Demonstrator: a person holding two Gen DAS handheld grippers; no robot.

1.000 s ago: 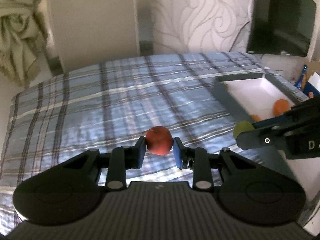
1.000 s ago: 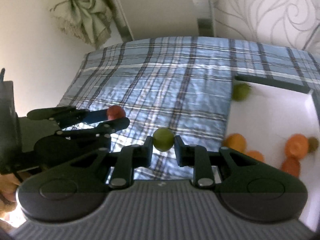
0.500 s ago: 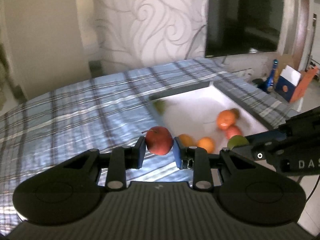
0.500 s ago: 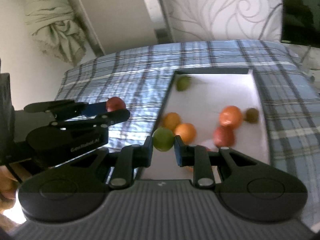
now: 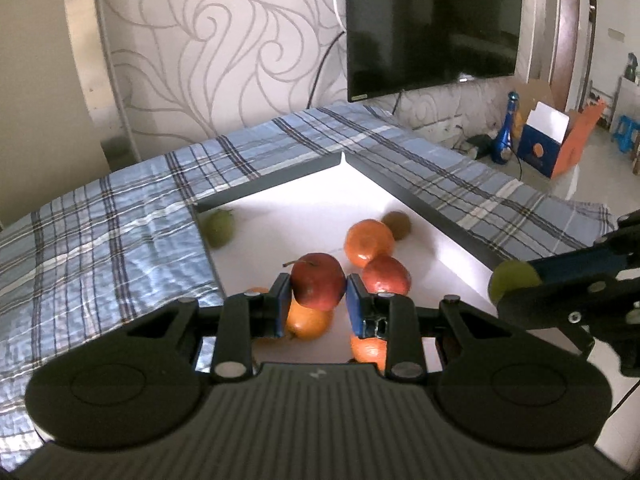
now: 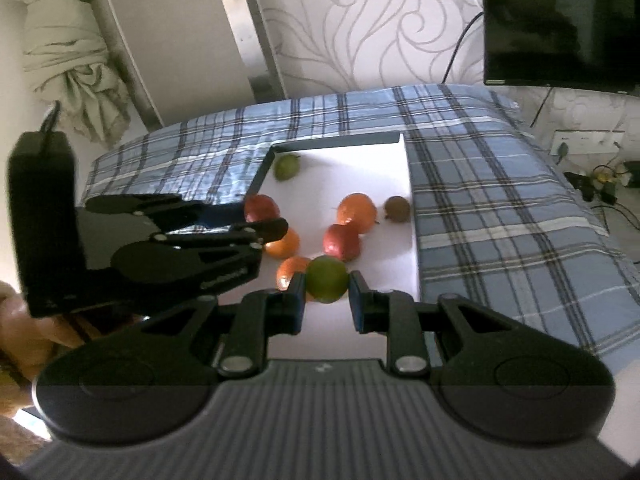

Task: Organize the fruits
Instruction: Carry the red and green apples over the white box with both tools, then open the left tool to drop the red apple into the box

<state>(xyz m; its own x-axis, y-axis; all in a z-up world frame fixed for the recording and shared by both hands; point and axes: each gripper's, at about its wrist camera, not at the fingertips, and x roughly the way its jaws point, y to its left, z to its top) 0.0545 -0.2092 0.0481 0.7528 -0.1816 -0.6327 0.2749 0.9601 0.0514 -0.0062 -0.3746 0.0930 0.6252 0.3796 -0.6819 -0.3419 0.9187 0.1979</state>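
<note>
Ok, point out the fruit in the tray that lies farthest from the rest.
The green fruit in the tray's far left corner lies alone by the wall; the oranges, red fruit and brown one cluster nearer.

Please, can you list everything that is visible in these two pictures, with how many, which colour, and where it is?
Tray: one, white inside with dark rim, on the cloth.
Cloth: one, blue plaid, covering the surface.
Oranges: three, orange, lying in the tray.
Red apple in tray: one, red, tray middle.
Green fruit in tray: one, green, far left corner.
Brown fruit: one, brown, by the right rim.
Television: one, black, on the patterned wall.
Curtain: one, pale green, knotted, far left.
Box: one, blue and orange, on the floor.
Left gripper: black, shut on a red apple.
Right gripper: black, shut on a green fruit.
</note>
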